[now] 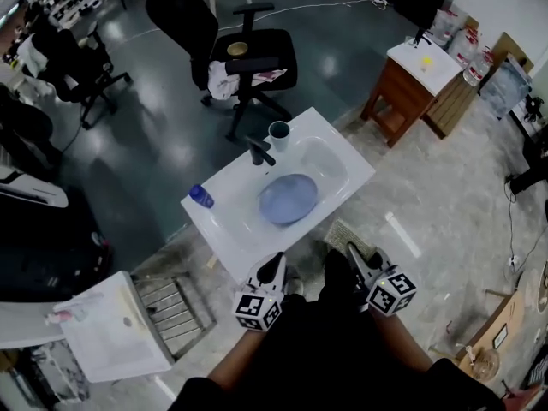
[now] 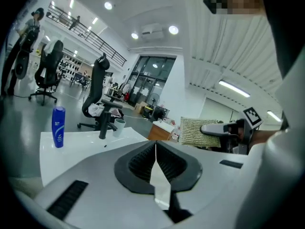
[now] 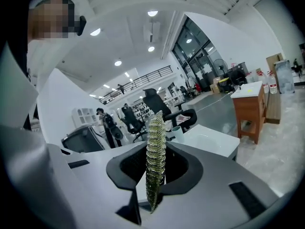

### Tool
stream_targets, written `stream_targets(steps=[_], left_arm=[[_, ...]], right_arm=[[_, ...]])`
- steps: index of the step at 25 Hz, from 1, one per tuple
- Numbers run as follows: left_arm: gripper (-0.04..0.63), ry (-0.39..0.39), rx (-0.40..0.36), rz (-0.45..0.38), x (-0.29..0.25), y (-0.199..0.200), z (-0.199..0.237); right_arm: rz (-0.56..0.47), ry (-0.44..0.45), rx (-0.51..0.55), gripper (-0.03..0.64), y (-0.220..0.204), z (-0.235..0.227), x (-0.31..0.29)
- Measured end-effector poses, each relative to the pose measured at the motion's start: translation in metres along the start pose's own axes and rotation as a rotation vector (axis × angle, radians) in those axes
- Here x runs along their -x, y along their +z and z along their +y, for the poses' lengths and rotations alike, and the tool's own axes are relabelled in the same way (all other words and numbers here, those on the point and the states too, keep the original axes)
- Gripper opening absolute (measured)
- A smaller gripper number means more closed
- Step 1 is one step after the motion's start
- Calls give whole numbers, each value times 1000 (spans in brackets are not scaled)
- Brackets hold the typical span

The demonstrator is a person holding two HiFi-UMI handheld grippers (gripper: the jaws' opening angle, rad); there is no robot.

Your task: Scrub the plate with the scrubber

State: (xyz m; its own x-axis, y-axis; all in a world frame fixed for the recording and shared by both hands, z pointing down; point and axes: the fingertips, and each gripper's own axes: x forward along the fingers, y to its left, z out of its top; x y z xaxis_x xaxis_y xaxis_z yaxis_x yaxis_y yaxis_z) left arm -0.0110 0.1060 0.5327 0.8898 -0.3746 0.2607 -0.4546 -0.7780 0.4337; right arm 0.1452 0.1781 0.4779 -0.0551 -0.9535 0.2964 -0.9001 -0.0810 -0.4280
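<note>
Head view, plate: the blue plate (image 1: pixel 288 199) lies flat in the basin of the white table (image 1: pixel 229 229), closer to the near edge than to the far one.
Head view, grippers: both are off the table, just outside its near edge and close to the person's body. The left gripper (image 1: pixel 276 262) is by the near corner and the right gripper (image 1: pixel 353 250) is further along that edge.
Head view, direction: the plate lies ahead of both, almost straight ahead of the left gripper and ahead and to the left of the right one. The two look about equally near.
Head view, room: the black faucet (image 1: pixel 259 152) and cup (image 1: pixel 279 131) stand by the far edge beyond the plate, and the blue bottle (image 1: pixel 201 196) is at the left corner. The way in over the near edge looks unobstructed.
Left gripper view, state: the jaws are pressed together with nothing between them.
Left gripper view, scrubber: the green mesh scrubber (image 2: pixel 195 131) shows broadside to the right, sticking out of the other gripper.
Right gripper view, state: the jaws are clamped on the scrubber, seen edge-on, its long axis running out along them past the tips.
Right gripper view, table: a corner of it and the cup sit beyond; the plate is not visible here.
Judgement: scrubbing has not begun. The right gripper likely needs to go forward, leftward and down, with the scrubber's broad face turned onto the plate.
</note>
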Motion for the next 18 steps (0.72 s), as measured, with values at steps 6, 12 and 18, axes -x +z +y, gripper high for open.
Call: stream_targets(steps=[6,12,18], left_arm=[[6,155,51,-15,-17,5,48],[5,341,77,-54,-53,20,88],[6,465,116,-49,-83,38,120]], right_arm=[[50,143,13,57,14,-9,-71],[161,254,61,58,31,-56,-137],[248,362,102,57,38,-87,-190]])
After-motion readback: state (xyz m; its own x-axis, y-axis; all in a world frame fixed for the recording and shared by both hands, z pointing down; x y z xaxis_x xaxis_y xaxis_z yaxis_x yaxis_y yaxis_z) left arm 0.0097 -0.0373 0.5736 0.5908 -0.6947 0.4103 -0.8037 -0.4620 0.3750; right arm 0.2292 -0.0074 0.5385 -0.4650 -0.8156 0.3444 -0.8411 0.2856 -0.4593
